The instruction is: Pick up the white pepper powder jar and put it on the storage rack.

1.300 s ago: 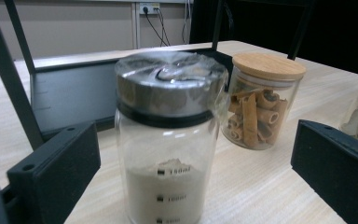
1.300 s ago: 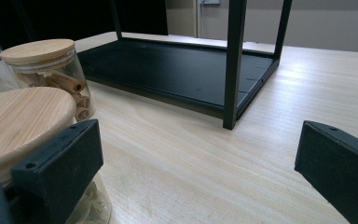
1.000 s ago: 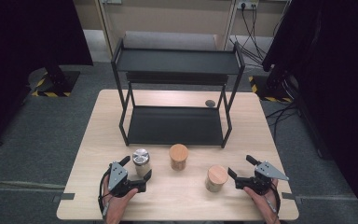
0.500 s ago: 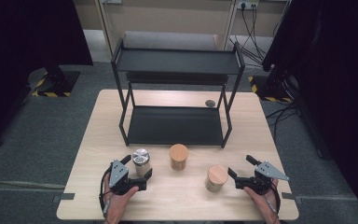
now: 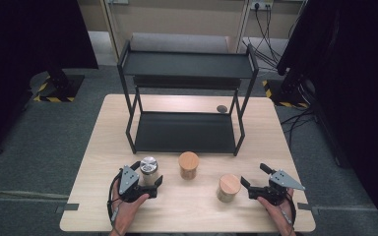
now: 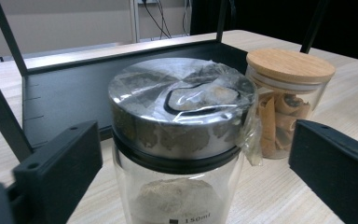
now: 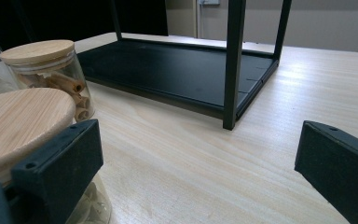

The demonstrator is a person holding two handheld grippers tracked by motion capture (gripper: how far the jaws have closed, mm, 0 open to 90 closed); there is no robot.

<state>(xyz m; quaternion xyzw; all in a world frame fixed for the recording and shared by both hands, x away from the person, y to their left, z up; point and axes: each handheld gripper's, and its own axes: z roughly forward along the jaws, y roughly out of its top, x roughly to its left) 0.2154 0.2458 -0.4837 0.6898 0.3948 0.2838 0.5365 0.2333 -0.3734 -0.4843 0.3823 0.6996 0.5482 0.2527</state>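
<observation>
While its jaws have just been closing, the left gripper (image 5: 149,178) brackets a steel-lidded jar (image 5: 148,170), gaps showing both sides.
The right gripper (image 5: 254,177) gapes beside a wood-lidded jar (image 5: 228,188).

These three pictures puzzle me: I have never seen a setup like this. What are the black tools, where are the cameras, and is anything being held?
A person holds a hand tool with two jaws in each hand. The high view looks down on the table; each of the other two cameras rides on one tool.

The left gripper has its jaws around a metal-lidded jar; they have just been closing, but gaps remain at both sides, so nothing is held. The right gripper is open beside a wooden-lidded jar. Another wooden-lidded jar stands before a black shelf.
</observation>
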